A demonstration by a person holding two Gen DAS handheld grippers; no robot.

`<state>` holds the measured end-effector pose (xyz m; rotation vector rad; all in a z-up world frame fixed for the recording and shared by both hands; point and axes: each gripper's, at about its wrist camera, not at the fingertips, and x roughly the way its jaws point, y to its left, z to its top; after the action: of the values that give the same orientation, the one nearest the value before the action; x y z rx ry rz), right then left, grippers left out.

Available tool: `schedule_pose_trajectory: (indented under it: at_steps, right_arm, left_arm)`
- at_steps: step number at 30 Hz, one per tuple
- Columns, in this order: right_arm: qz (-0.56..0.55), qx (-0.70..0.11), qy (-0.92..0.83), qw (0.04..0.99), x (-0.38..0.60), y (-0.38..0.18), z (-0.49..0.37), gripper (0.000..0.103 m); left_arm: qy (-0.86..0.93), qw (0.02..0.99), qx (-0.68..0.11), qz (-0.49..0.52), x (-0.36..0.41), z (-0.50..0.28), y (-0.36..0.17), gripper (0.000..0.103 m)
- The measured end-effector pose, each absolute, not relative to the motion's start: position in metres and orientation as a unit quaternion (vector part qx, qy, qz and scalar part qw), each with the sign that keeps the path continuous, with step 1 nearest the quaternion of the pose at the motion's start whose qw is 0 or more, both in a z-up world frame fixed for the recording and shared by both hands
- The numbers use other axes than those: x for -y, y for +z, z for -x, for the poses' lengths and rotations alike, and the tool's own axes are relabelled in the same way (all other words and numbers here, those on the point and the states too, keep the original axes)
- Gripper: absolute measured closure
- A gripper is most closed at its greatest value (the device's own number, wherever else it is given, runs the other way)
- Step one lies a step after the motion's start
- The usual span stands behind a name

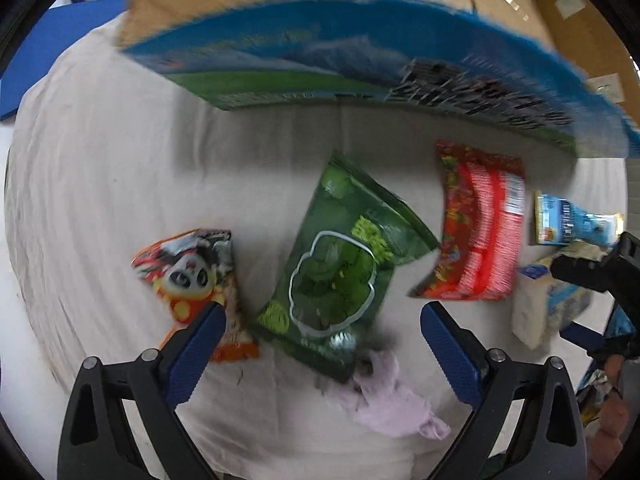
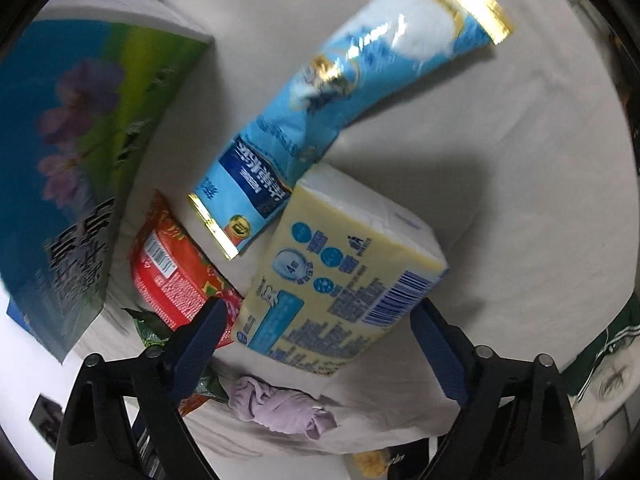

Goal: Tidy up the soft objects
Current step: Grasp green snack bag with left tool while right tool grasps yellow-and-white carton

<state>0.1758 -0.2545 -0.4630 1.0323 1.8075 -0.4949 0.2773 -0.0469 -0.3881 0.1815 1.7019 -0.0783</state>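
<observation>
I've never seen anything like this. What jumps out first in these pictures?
Bright snack bags scattered on a pale cloth: a shiny green pouch in the middle, a panda-print bag to its left, a red packet to its right. Behind them stands a big blue-and-green printed cardboard box. The other view is dominated by a pale yellow tissue pack, lying between the open right gripper.

The left wrist view looks almost straight down, close above the cloth-covered surface [image 1: 100, 200]. The right wrist view slants down from nearby. Both share the red packet [image 1: 480, 232] [image 2: 172, 276], tissue pack [image 1: 536, 304] [image 2: 340, 280] and blue carton [image 1: 360, 60] [image 2: 72, 140].
</observation>
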Motion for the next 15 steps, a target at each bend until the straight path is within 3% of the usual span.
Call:
schedule_pose_trajectory:
  at_steps: [5, 7, 11, 15]
  right_arm:
    - [-0.426, -0.749, -0.202, 0.465, 0.245, -0.476, -0.177, 0.016]
    - [-0.422, -0.754, -0.205, 0.460, 0.243, -0.479, -0.176, 0.019]
    - [-0.415, -0.760, -0.206, 0.456, 0.238, -0.483, -0.178, 0.026]
    - [-0.408, -0.761, -0.211, 0.458, 0.230, -0.483, -0.179, 0.028]
  left_arm:
    - [-0.053, 0.628, -0.769, -0.104, 0.049, -0.281, -0.422, 0.005]
    - [-0.059, 0.618, -0.777, -0.105, 0.048, -0.280, -0.434, 0.025]
    - [-0.071, 0.617, -0.777, -0.100, 0.043, -0.277, -0.444, 0.034]
    - [-0.073, 0.625, -0.771, -0.101, 0.043, -0.275, -0.443, 0.050]
